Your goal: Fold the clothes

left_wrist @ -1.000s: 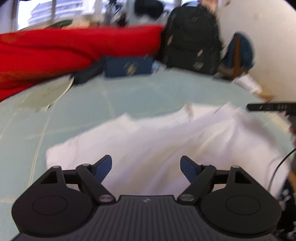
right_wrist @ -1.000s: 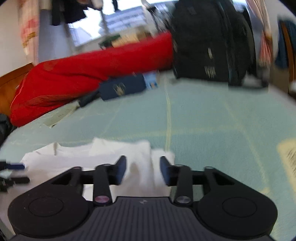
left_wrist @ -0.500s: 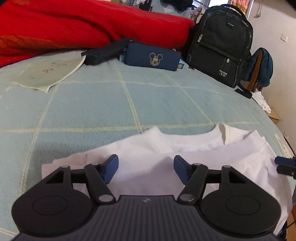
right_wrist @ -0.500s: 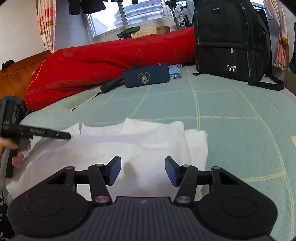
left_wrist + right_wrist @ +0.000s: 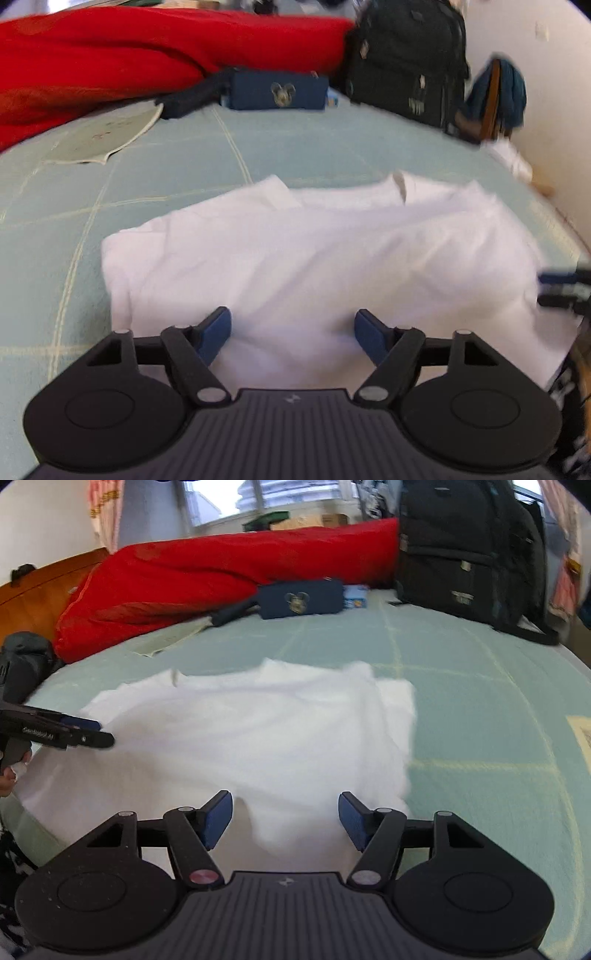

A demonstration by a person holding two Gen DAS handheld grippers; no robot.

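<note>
My left gripper (image 5: 292, 332) gapes wide, empty, at the near hem of the white cotton T-shirt (image 5: 314, 254) filling mid-frame, its long axis across the frame. My right gripper (image 5: 285, 814), equally wide, sits at the hem's right end.

The left gripper (image 5: 292, 334) is pointing forward with its blue-padded fingers (image 5: 216, 332) standing wide apart and nothing between them. The right gripper (image 5: 285, 818) is doing likewise, its jaws spread and gripping nothing. Off to the right gripper's left side the left gripper's fingers are showing edge-on, with part of the person's left hand (image 5: 9, 773) gripping its handle.
</note>
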